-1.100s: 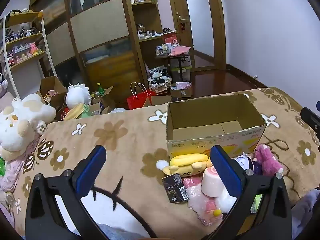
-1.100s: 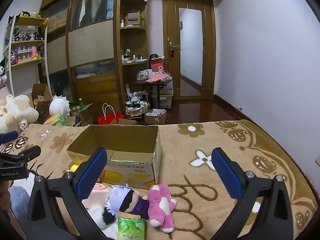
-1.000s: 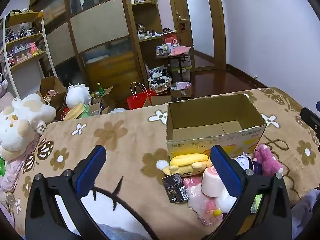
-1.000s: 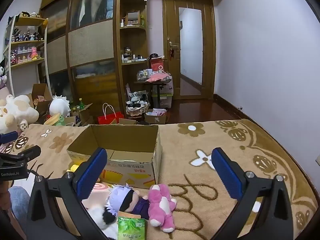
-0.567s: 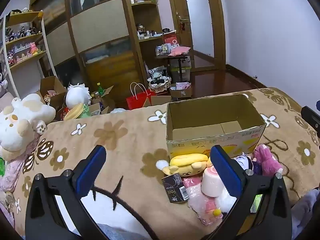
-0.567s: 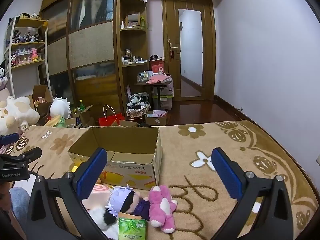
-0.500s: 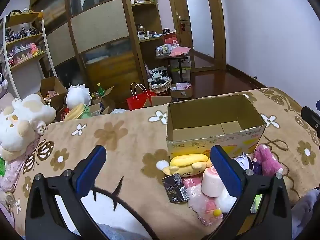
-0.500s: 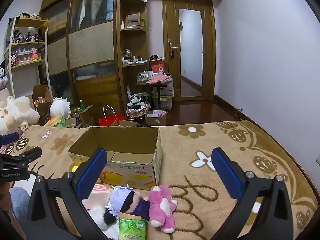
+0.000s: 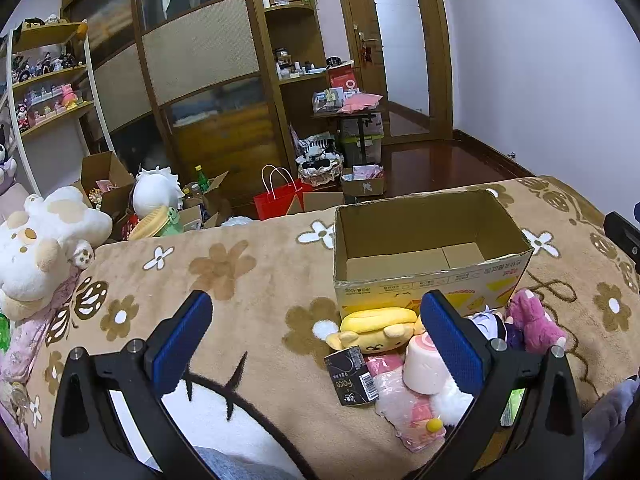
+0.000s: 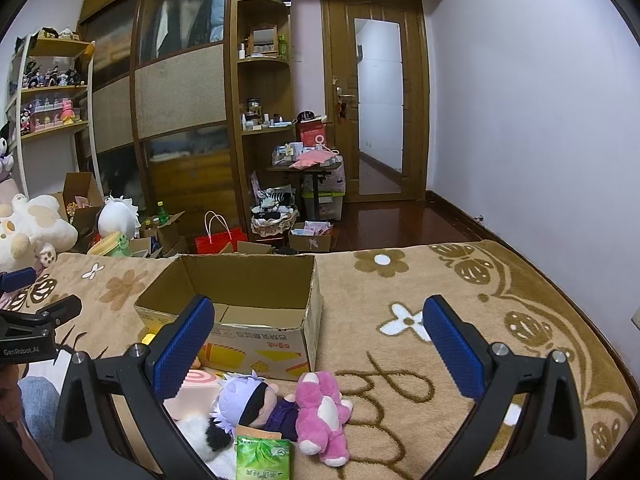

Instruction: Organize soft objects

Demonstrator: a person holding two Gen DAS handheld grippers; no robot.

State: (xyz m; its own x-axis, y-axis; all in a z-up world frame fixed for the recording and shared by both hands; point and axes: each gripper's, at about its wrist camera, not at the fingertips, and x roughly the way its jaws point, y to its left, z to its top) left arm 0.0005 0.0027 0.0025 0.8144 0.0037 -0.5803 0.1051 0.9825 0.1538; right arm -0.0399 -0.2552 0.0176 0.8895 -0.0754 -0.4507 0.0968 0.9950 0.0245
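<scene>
A cardboard box (image 10: 240, 316) stands on the blanket (image 10: 440, 280), with soft toys (image 10: 280, 408) lying before it.

both views are evenly lit by soft indoor light, moderately bright, with no harsh shadows. the polished wooden floor (image 10: 404, 220) carries a pale sheen near the door (image 10: 378, 108). fisheye bending curves the walls and wardrobe (image 9: 200, 72), and the corners fall to black. focus is sharp on the blanket (image 9: 240, 264); distant shelves look slightly soft.
</scene>
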